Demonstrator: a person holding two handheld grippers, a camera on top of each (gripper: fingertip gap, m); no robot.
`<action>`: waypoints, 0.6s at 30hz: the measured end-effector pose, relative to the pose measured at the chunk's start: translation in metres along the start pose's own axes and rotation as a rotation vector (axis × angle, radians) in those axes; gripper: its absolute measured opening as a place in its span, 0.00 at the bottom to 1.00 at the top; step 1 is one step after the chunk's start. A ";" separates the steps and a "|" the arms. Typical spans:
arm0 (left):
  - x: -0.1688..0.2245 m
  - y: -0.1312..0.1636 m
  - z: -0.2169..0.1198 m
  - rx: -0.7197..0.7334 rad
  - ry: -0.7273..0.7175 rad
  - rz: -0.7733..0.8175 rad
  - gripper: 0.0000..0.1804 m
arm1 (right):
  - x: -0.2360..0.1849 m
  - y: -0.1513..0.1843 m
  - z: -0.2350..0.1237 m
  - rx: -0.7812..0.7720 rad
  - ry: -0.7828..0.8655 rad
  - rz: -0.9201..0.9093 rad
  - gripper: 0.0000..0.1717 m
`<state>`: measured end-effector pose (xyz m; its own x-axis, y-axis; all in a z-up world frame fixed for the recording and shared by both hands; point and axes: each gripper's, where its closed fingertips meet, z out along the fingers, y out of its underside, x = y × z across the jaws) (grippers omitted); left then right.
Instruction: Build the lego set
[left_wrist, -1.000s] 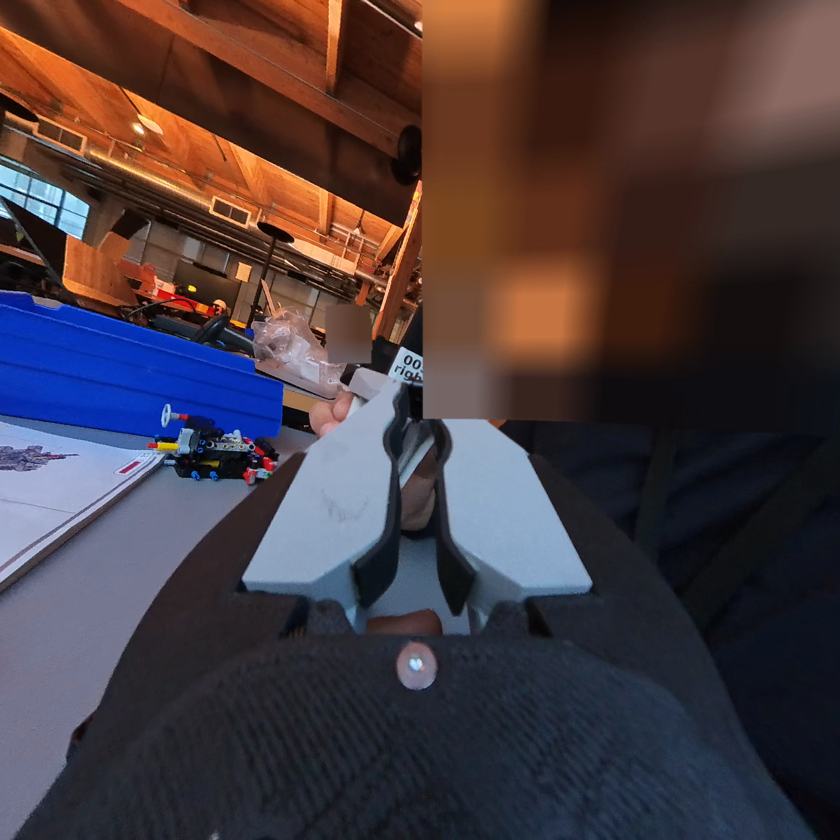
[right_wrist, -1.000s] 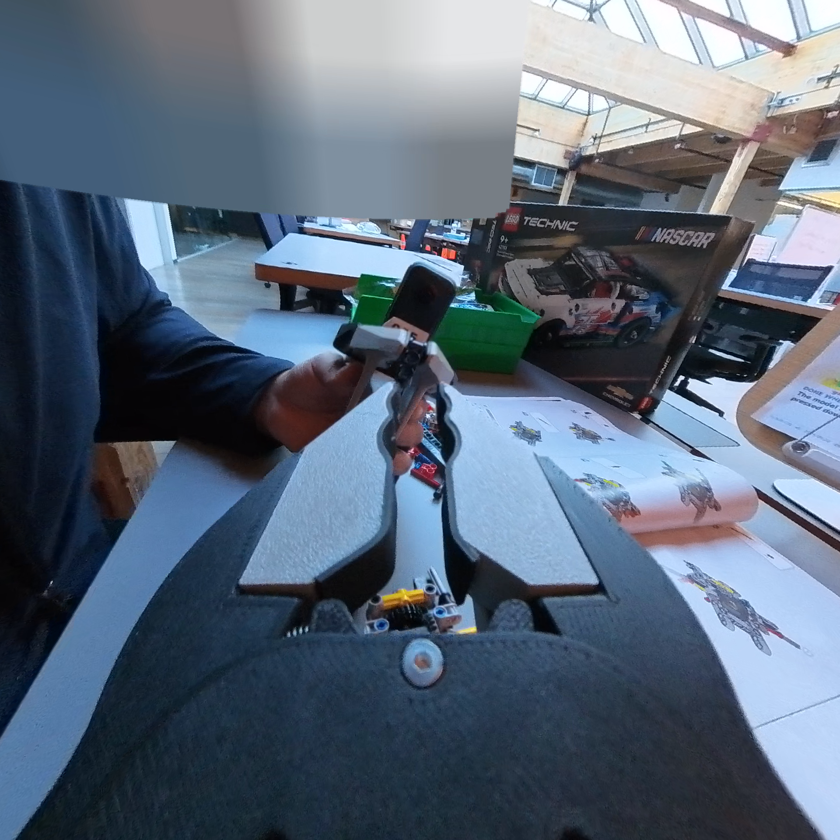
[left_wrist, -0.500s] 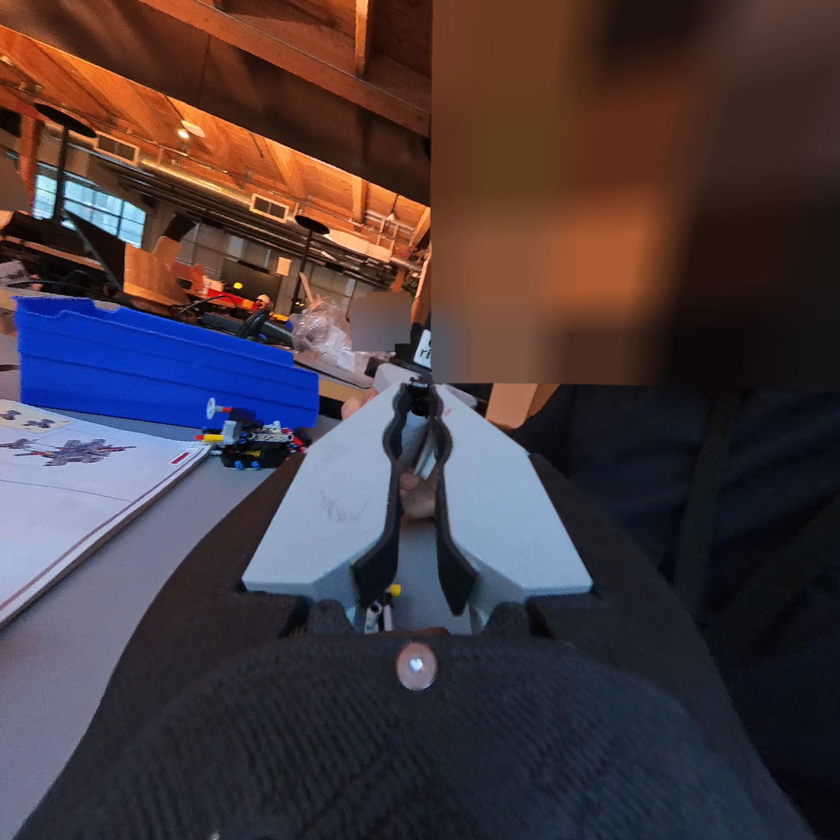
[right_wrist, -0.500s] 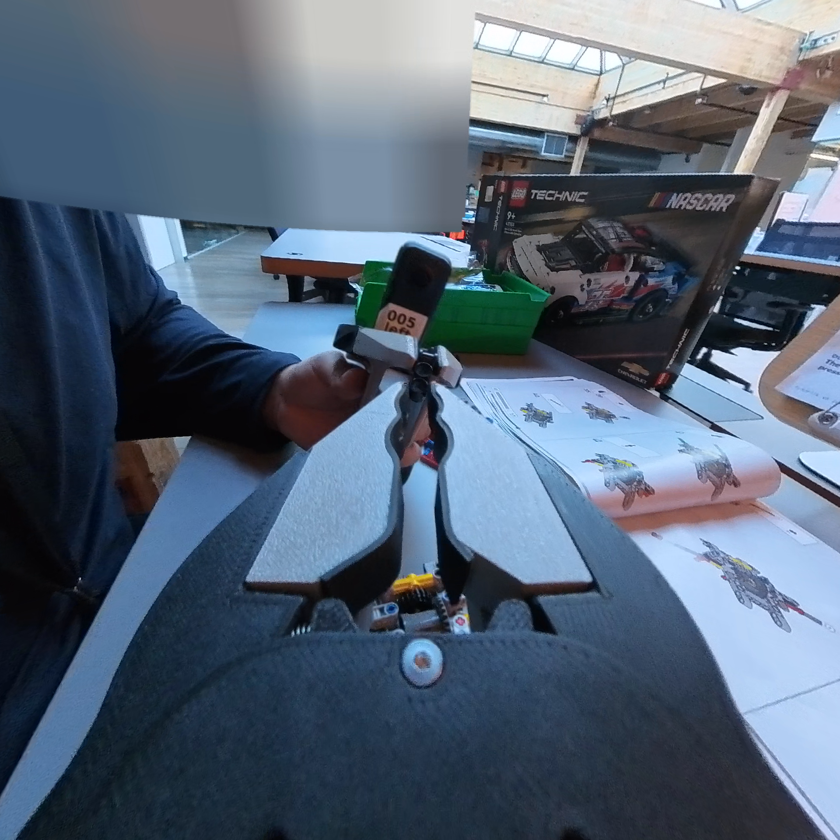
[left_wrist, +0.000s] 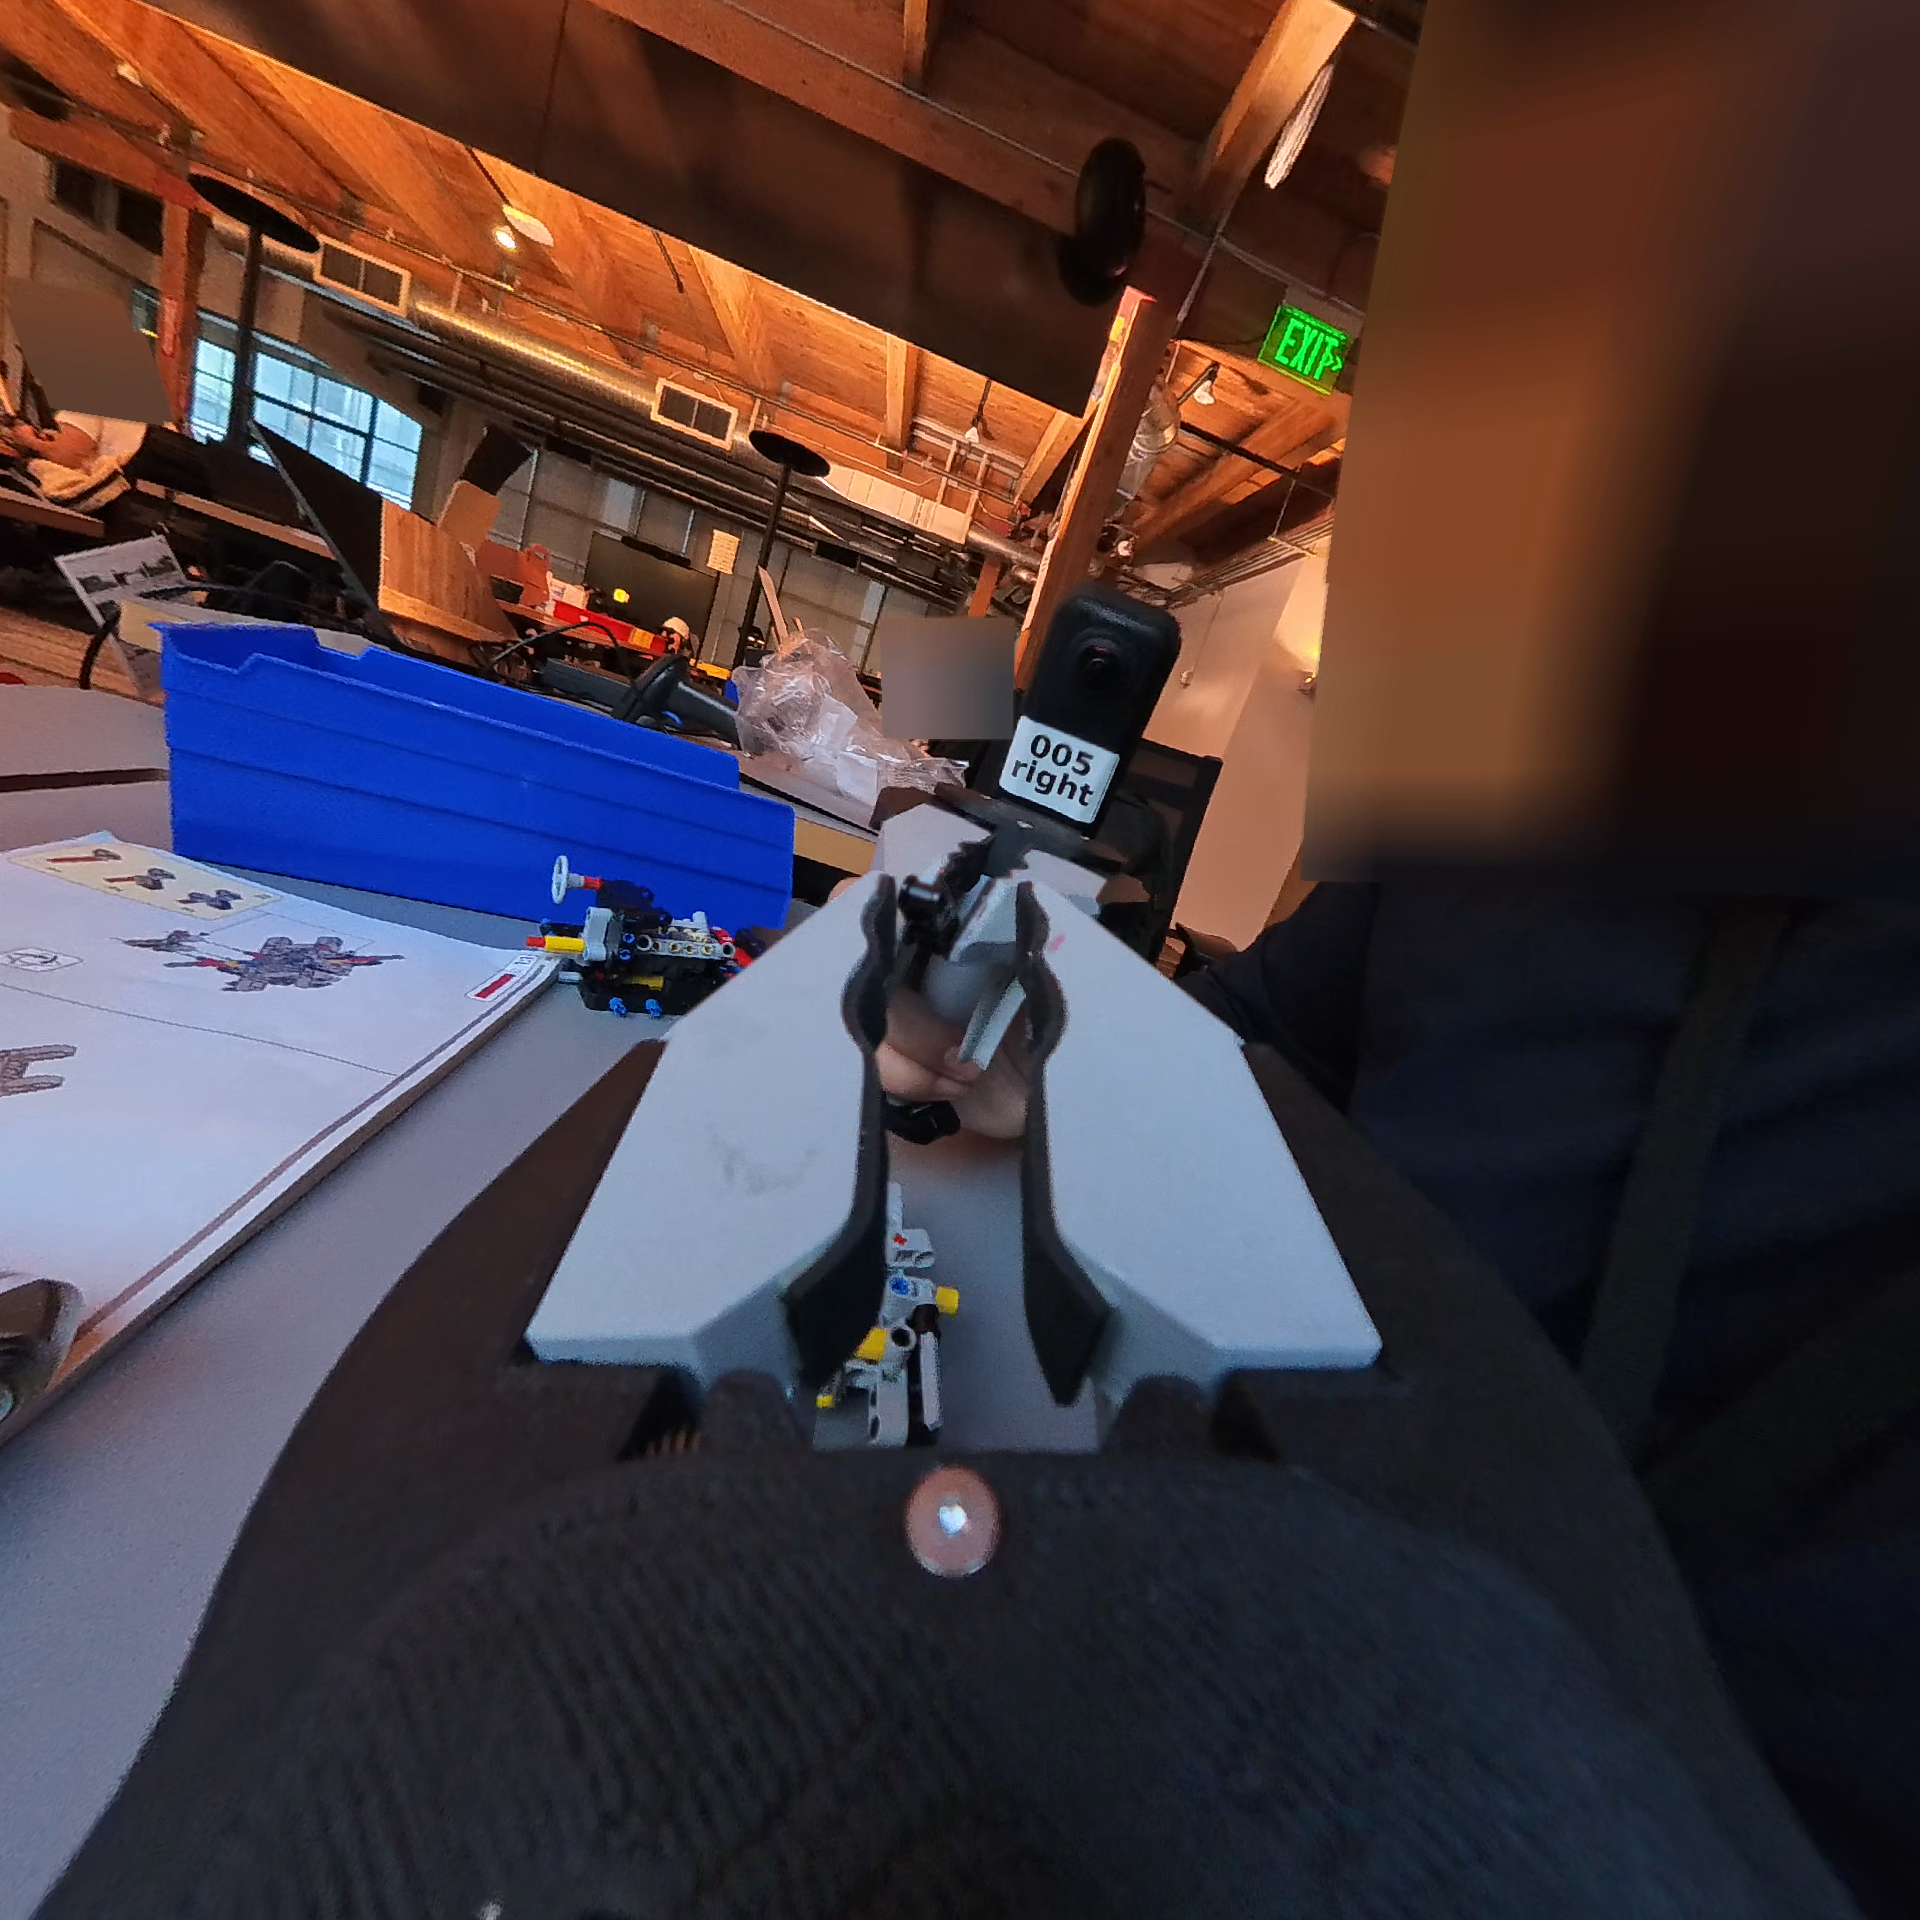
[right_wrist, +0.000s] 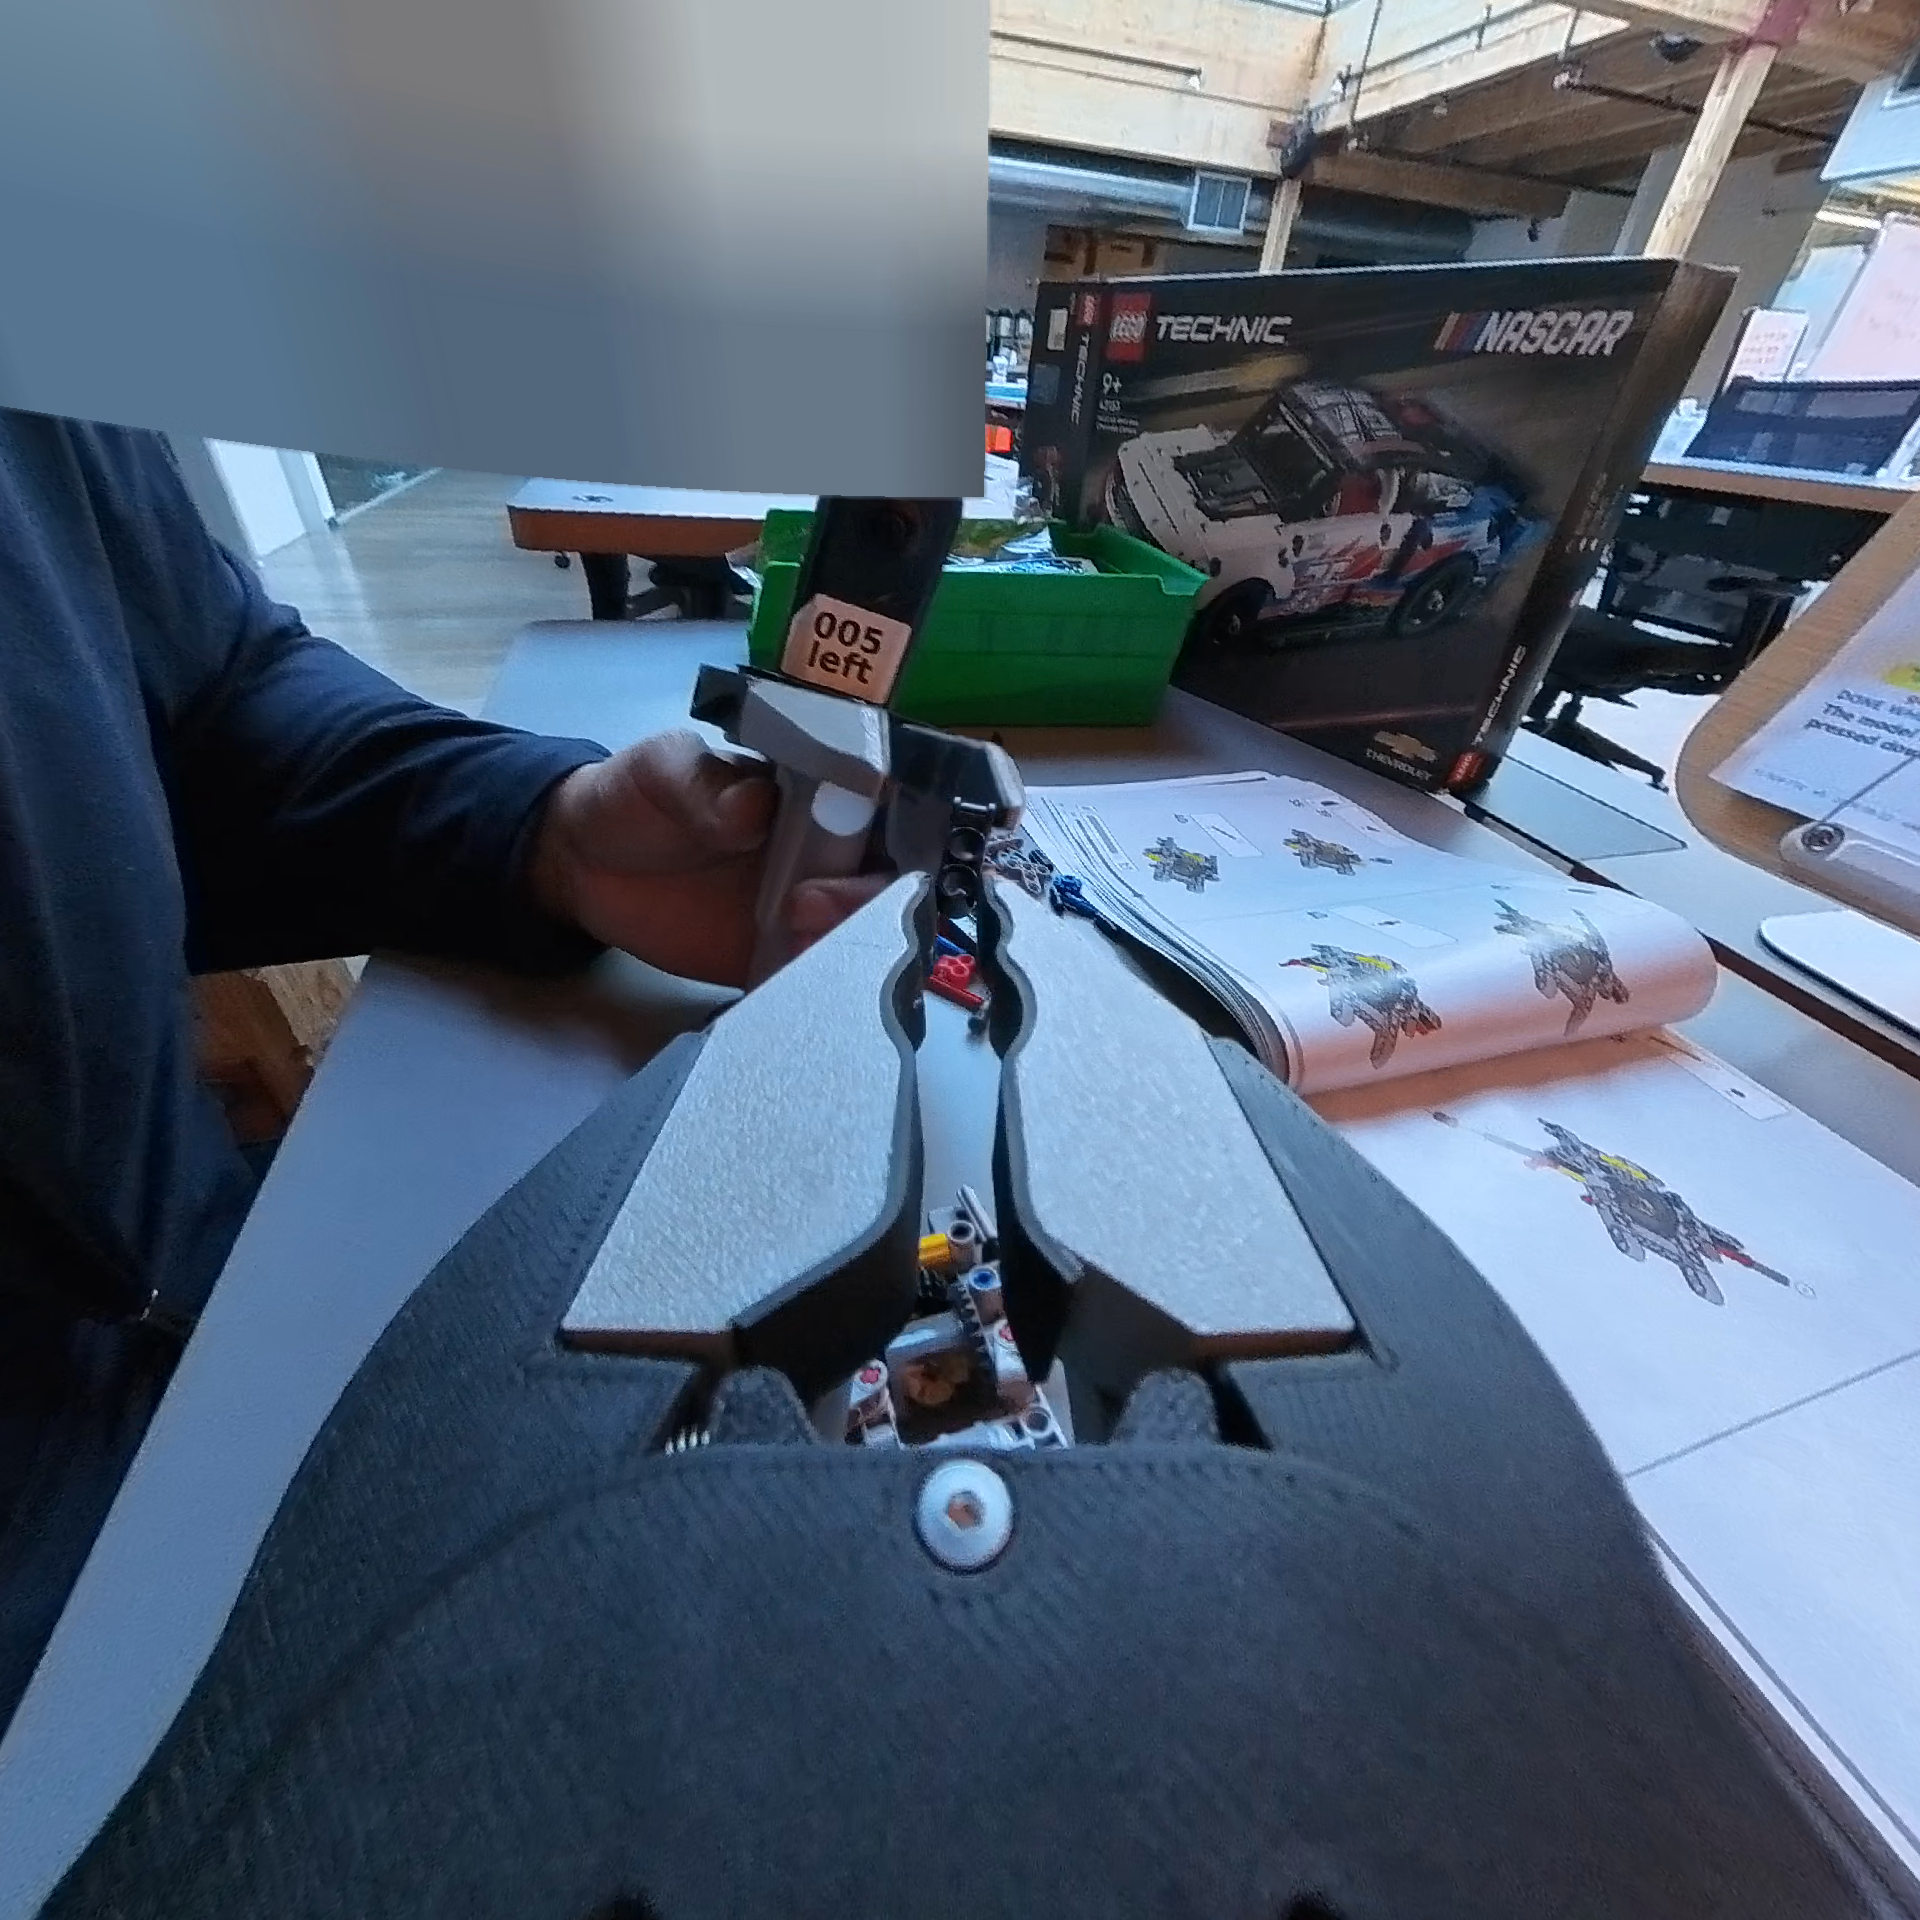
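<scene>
Your right gripper (right_wrist: 958, 914) pinches a black beam (right_wrist: 957, 862) – your left gripper (left_wrist: 951, 914) stands open beside it. Loose parts (right_wrist: 961, 977) lie below, the manual (right_wrist: 1351, 935) just right.

The top of the camera (right_wrist: 883, 566) at twelve o'clock above the right gripper (right_wrist: 956, 914) is hidden by a blurred patch. The instruction booklet (left_wrist: 187, 1039) is cut off at nine o'clock. The small bricks (right_wrist: 951, 1340) at six o'clock are largely covered by the fingers (right_wrist: 790, 1143).
</scene>
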<state>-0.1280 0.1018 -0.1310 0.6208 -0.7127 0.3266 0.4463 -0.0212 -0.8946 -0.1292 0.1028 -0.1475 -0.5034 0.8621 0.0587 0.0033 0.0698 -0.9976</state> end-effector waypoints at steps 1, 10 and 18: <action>-0.001 -0.001 -0.001 0.002 -0.006 0.001 0.12 | 0.001 0.001 0.000 -0.004 0.003 -0.001 0.02; -0.008 0.003 -0.002 -0.057 -0.092 0.095 0.13 | 0.008 0.007 -0.001 -0.038 0.031 0.002 0.02; -0.013 0.025 0.000 -0.238 -0.181 0.244 0.14 | 0.028 0.018 -0.009 -0.086 0.106 -0.005 0.02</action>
<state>-0.1251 0.1102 -0.1573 0.8036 -0.5819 0.1252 0.1226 -0.0441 -0.9915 -0.1356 0.1329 -0.1636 -0.4091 0.9096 0.0718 0.0775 0.1130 -0.9906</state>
